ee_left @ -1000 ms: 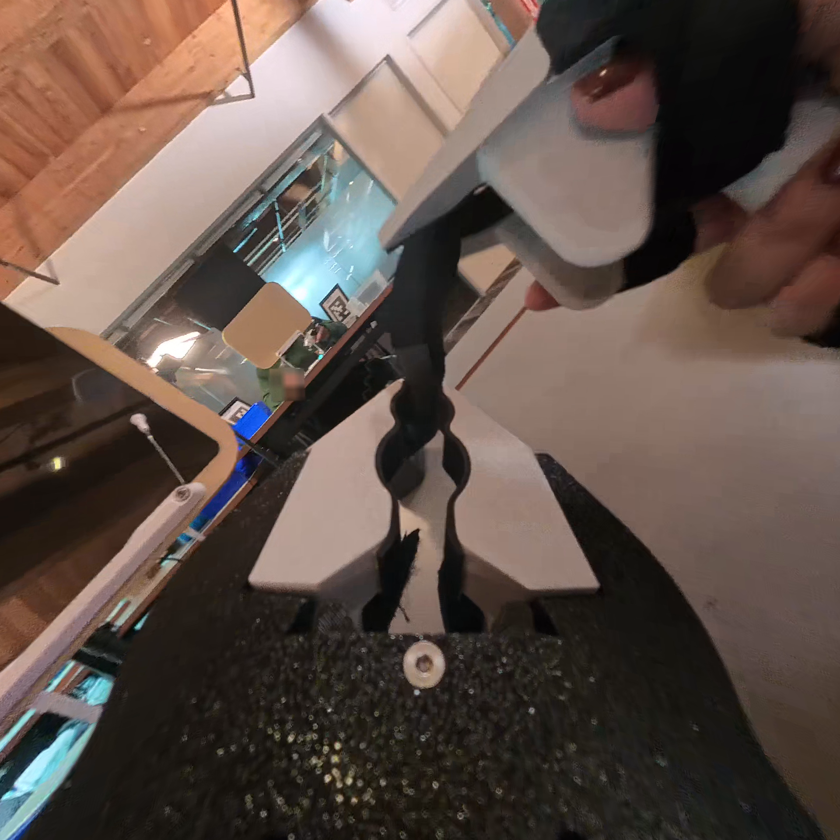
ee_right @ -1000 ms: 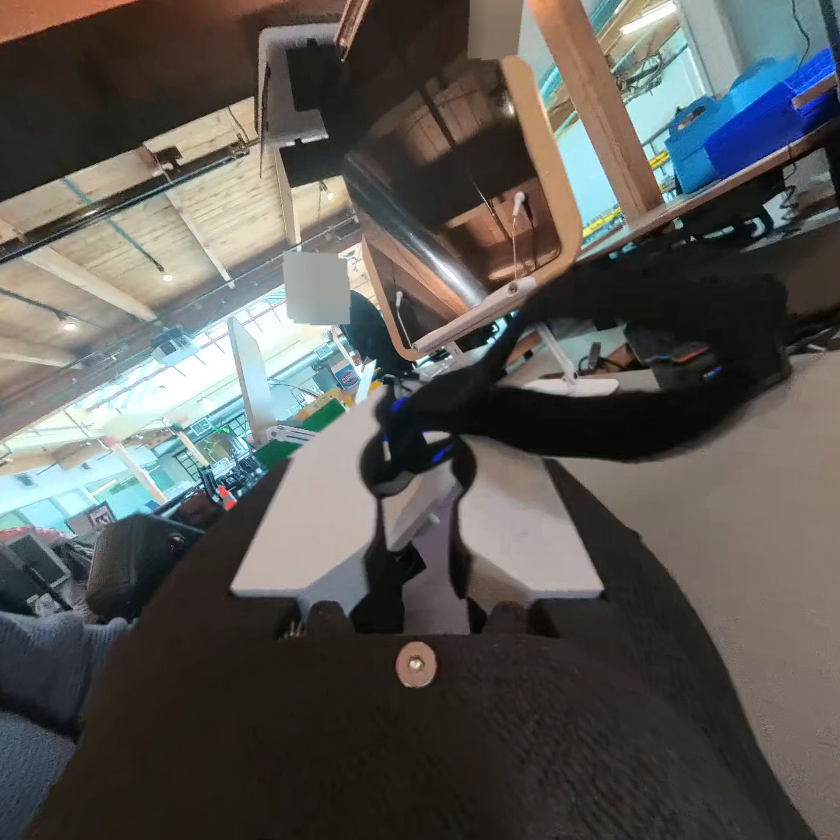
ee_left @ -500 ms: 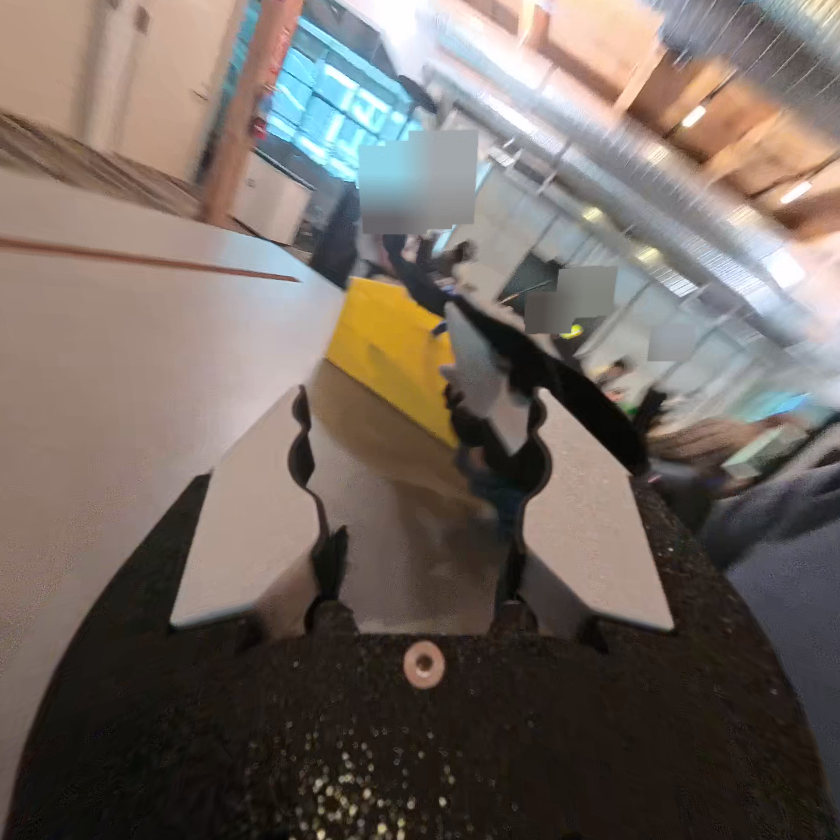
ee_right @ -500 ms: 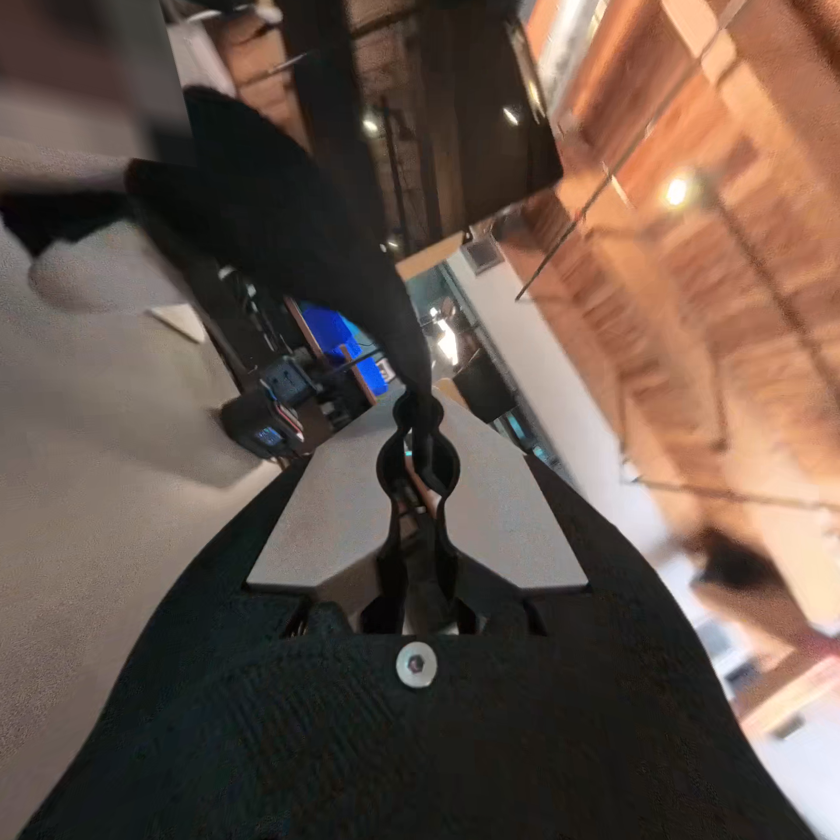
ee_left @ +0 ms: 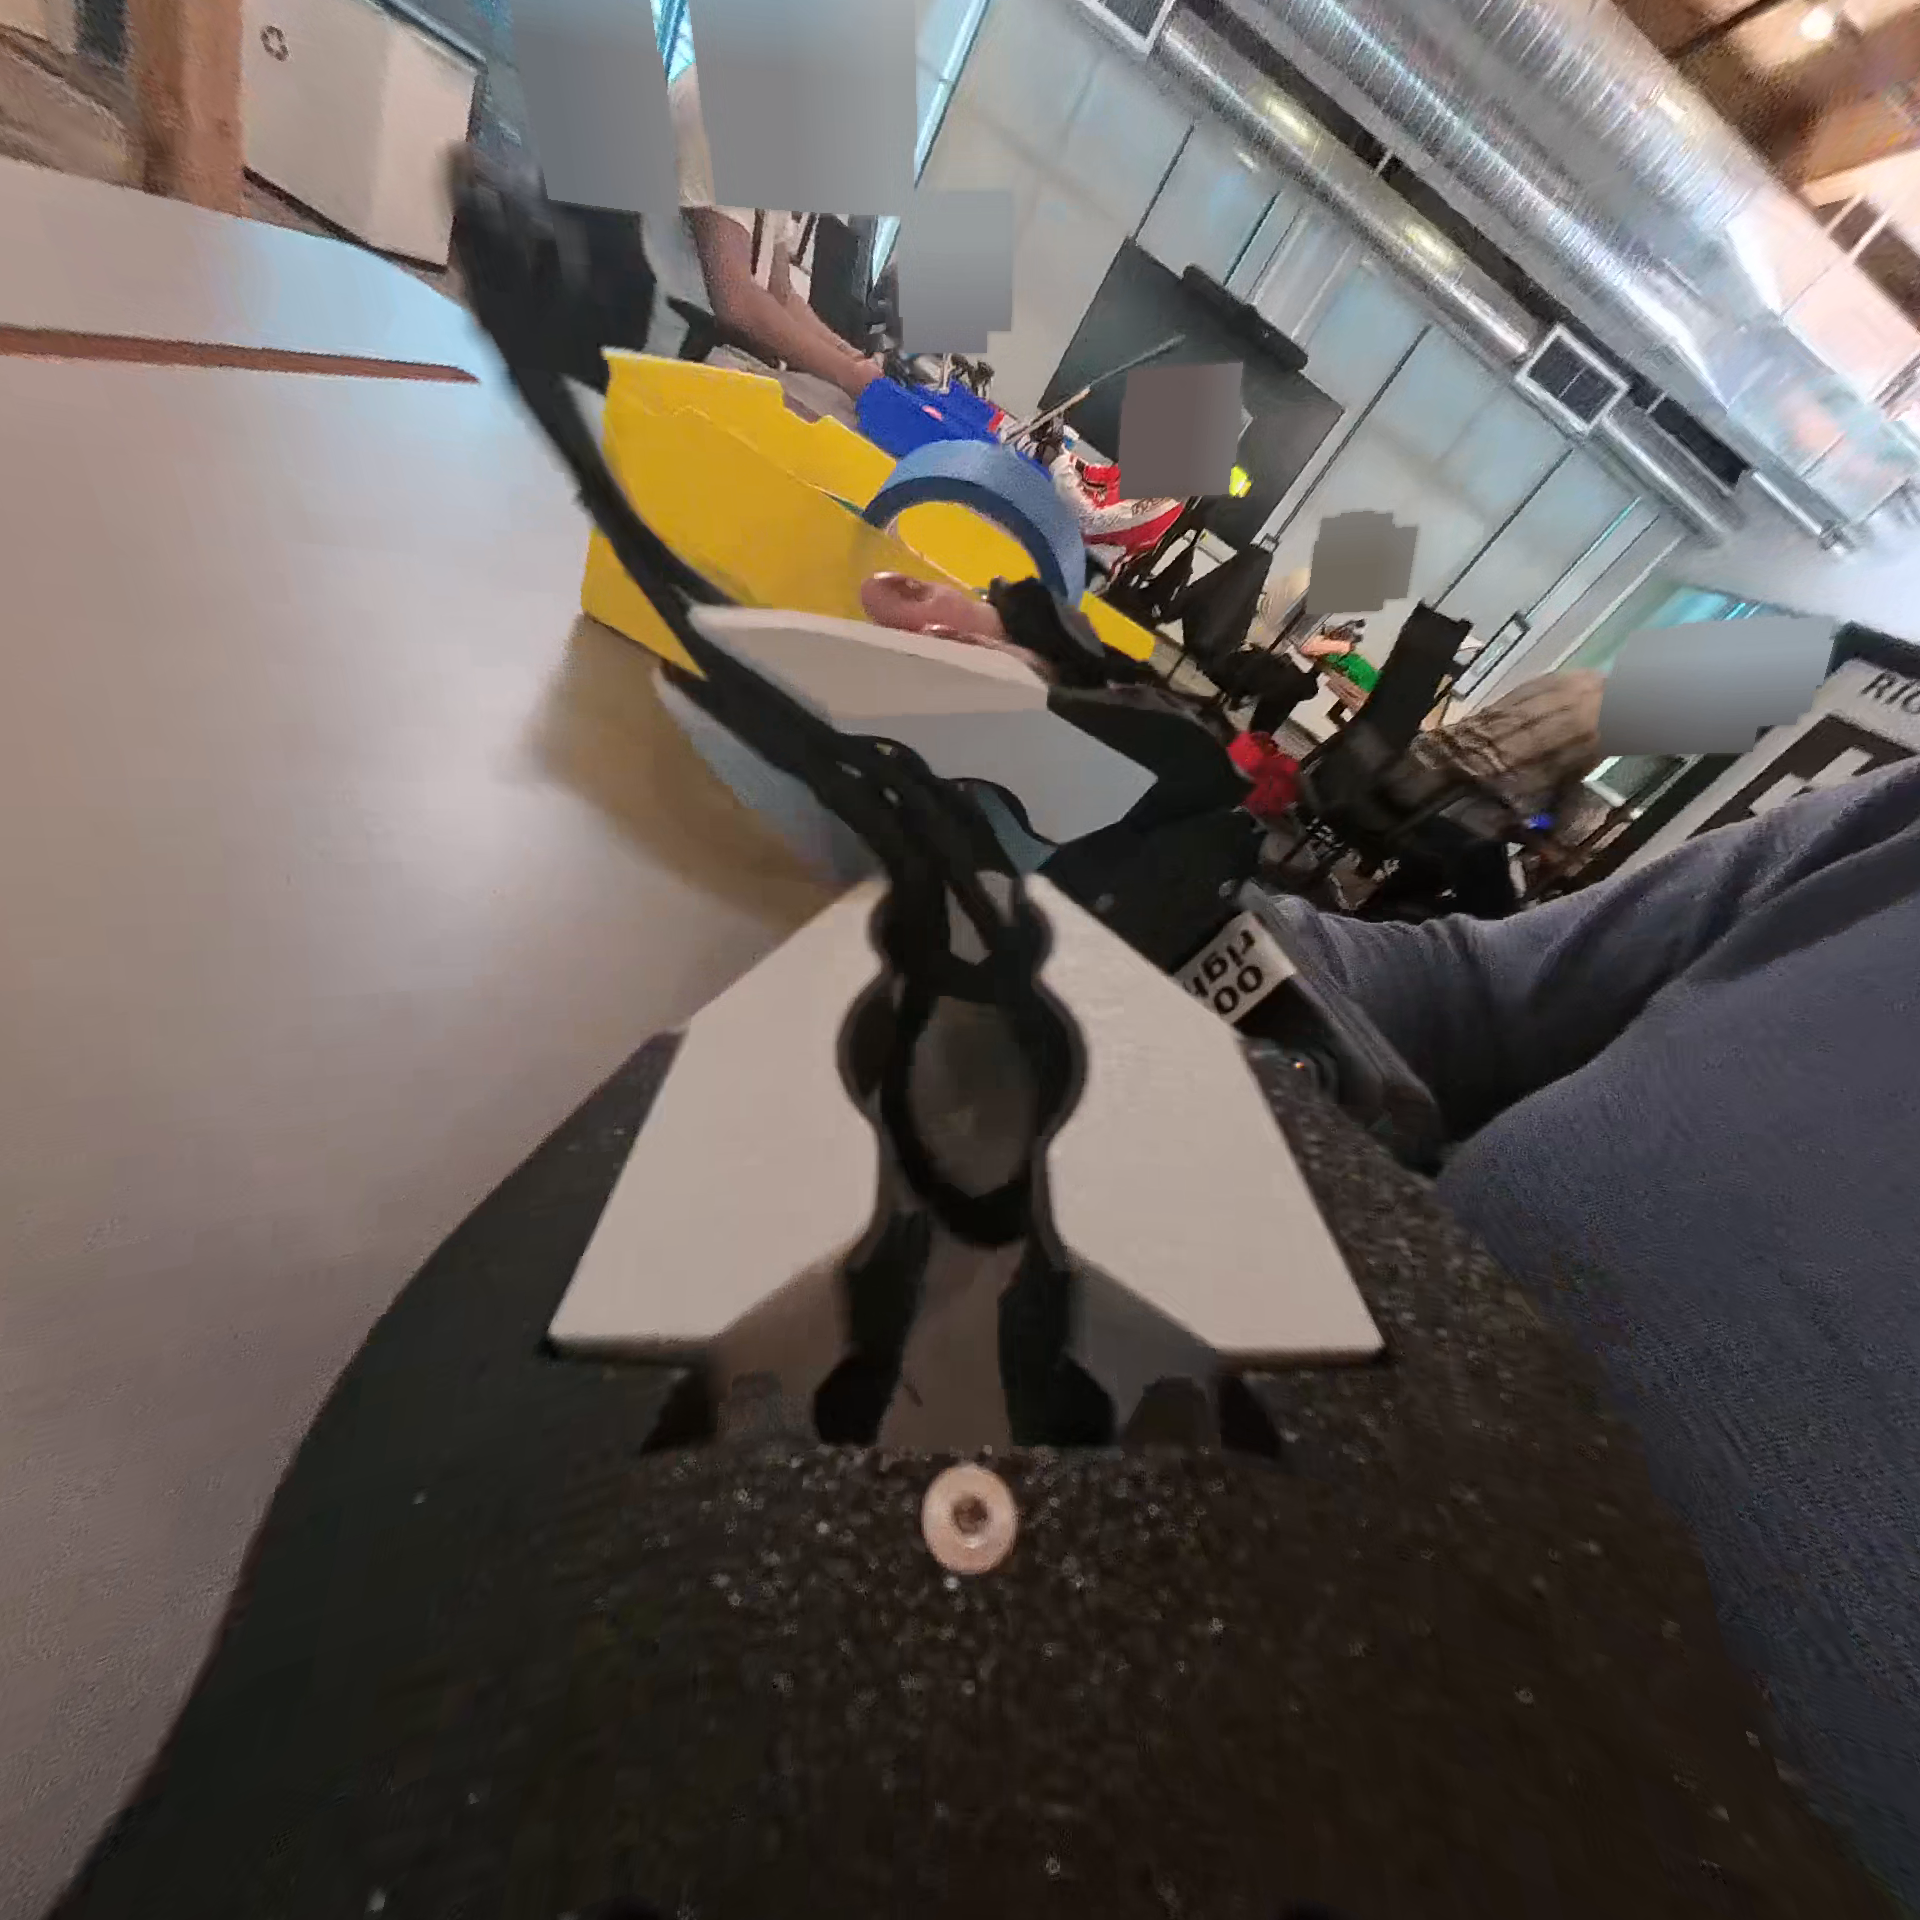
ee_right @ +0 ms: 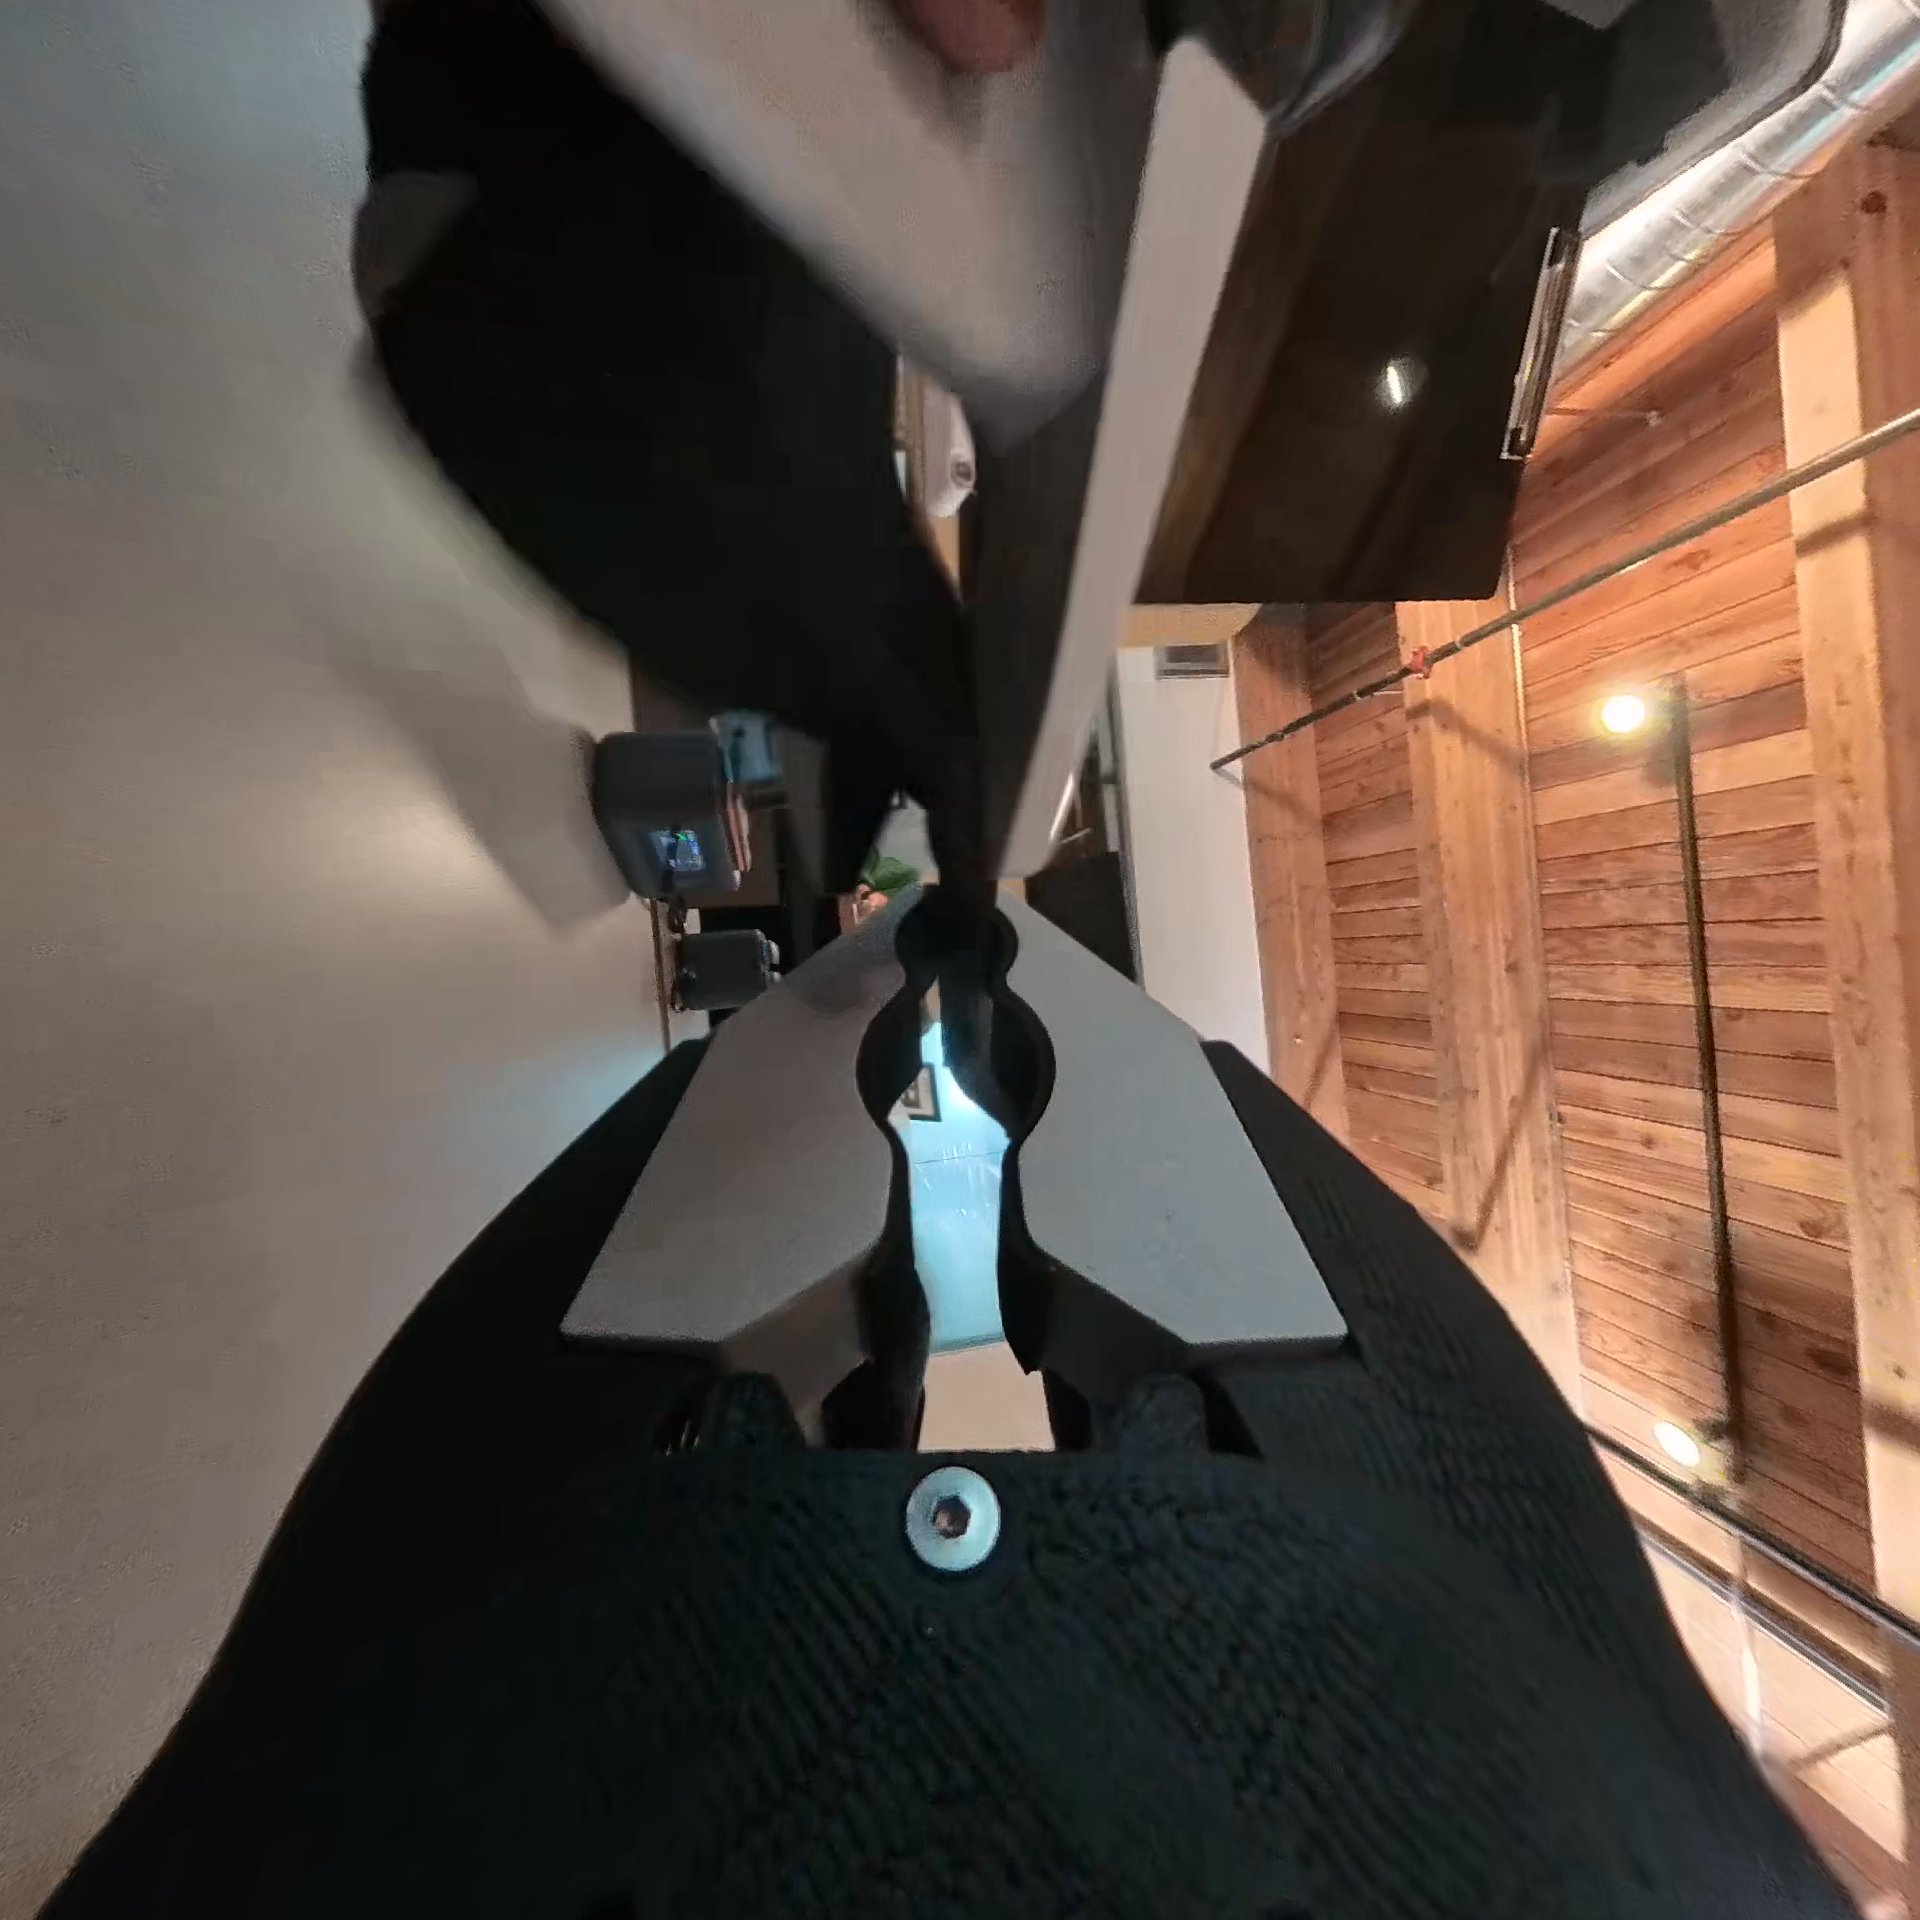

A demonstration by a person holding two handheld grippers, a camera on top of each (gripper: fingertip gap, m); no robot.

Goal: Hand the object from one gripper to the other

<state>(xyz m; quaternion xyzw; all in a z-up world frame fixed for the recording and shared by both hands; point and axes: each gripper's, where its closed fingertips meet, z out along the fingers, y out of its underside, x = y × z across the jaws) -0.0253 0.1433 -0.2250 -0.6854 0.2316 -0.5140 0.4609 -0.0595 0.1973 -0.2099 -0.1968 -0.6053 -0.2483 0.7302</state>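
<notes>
The object is a black strap (ee_left: 623, 520) with thin cords. In the left wrist view my left gripper (ee_left: 956, 904) is shut on its bunched cords, which fill the notch between the fingers. The strap runs up and left past the right gripper (ee_left: 914, 717), which lies close ahead and grips the same strap. In the right wrist view my right gripper (ee_right: 956, 914) is shut on the strap (ee_right: 971, 1029) at its tips. A white finger of the left gripper (ee_right: 1091, 520) sits blurred just above. Both grippers are off the table.
A white table (ee_left: 260, 727) lies to the left, with a yellow box (ee_left: 727, 488) and a blue tape roll (ee_left: 987, 499) on it. A blue sleeve (ee_left: 1662, 1039) fills the right. A small camera device (ee_right: 665, 821) stands on the table. People sit farther back. One gripper's finger ends stand about 6 cm off the other's.
Half a second ago my left gripper was open and away from the strap; now it is shut on it. Both views have swung round. The right gripper has kept its hold throughout.
</notes>
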